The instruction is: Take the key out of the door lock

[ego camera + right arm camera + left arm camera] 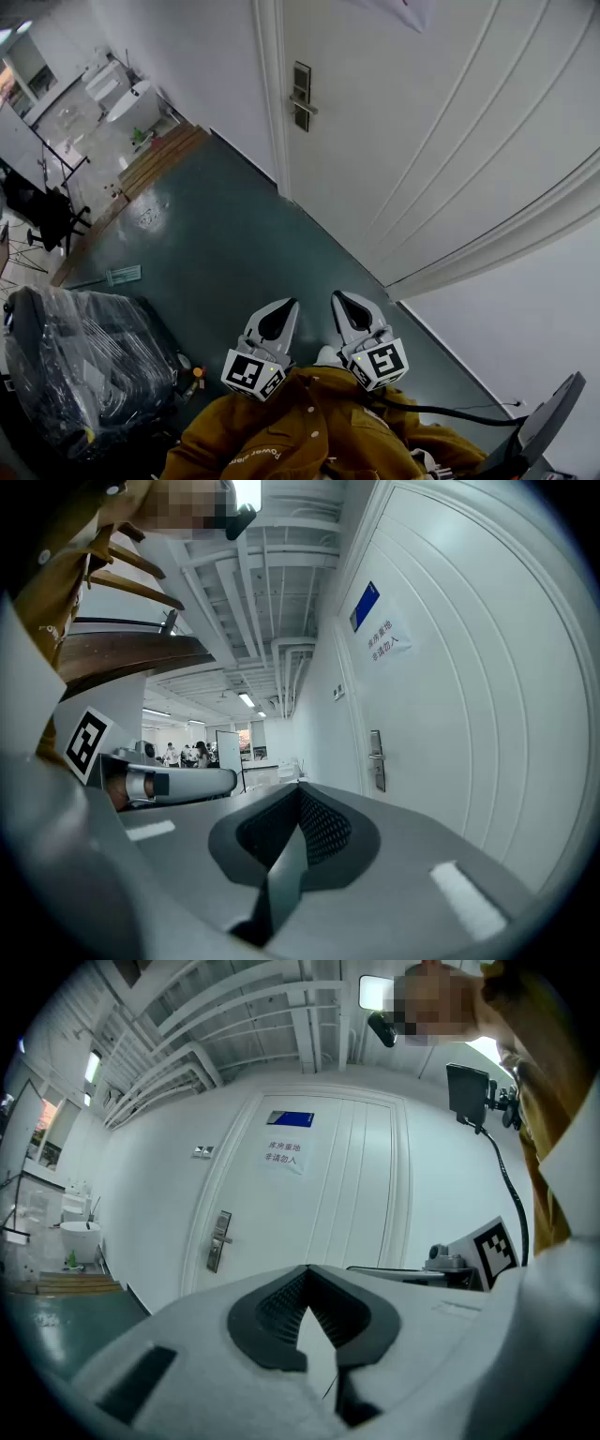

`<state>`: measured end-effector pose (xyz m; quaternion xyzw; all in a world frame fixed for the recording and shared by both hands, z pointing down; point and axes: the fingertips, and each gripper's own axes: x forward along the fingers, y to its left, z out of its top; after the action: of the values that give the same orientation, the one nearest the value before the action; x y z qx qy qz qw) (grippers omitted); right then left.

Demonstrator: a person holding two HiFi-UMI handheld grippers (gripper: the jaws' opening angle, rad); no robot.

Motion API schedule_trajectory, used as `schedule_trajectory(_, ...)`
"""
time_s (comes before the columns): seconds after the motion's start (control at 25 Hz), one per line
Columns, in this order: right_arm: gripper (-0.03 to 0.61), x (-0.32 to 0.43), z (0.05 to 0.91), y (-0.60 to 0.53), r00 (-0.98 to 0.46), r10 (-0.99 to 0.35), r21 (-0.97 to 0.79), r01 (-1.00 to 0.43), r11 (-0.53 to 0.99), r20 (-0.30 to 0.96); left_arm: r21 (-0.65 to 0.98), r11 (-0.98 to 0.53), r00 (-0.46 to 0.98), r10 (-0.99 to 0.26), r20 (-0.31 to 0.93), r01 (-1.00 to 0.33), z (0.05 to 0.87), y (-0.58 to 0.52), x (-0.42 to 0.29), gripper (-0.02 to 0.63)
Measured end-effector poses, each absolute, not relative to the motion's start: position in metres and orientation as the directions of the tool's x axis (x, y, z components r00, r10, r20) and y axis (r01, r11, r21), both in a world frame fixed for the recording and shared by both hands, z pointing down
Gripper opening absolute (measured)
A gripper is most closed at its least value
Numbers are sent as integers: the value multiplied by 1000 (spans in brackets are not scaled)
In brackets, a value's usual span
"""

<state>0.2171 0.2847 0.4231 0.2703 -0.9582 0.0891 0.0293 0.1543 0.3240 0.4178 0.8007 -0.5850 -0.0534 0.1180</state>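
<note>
A white door (pixel 403 122) carries a metal lock plate with a lever handle (pixel 301 97); the same lock plate shows small in the left gripper view (pixel 219 1240) and in the right gripper view (pixel 377 759). The key is too small to make out. My left gripper (pixel 281 314) and right gripper (pixel 349 309) are held side by side close to my chest, far from the door across the floor. Both are shut with nothing between their pads.
Dark green floor (pixel 216 253) lies between me and the door. A plastic-wrapped chair (pixel 89 370) stands at my left. A wooden step (pixel 159 155) leads to a washroom at far left. A paper notice (pixel 283 1154) hangs on the door. A cable (pixel 450 412) trails at my right.
</note>
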Motion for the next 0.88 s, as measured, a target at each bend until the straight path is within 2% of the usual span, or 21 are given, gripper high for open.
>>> schedule_trajectory(0.28,5,220,427,282,-838,-534,-144,-545,826,107,248,-315,332,-943,30,-916,417,315,160,-3)
schedule_trajectory(0.52,6,223,429,270,-823,-558,-184,-568,802,109,220,-313,332,-941,58,-924,421,289,172,-2)
schedule_trajectory(0.56,36,224,431,269,-824,-556,-208,-565,798,108,220,-316,336,-940,60,-923,421,286,174,-3)
schedule_trajectory(0.6,143,226,432,269,-824,-555,-223,-565,795,109,219,-320,340,-938,61,-922,420,284,177,-2)
schedule_trajectory(0.8,109,238,435,266,-810,-572,-191,-586,788,127,207,-301,321,-944,73,-931,416,282,183,-2)
schedule_trajectory(0.88,55,236,439,264,-815,-563,-177,-579,796,136,197,-282,301,-951,77,-939,419,281,178,-2)
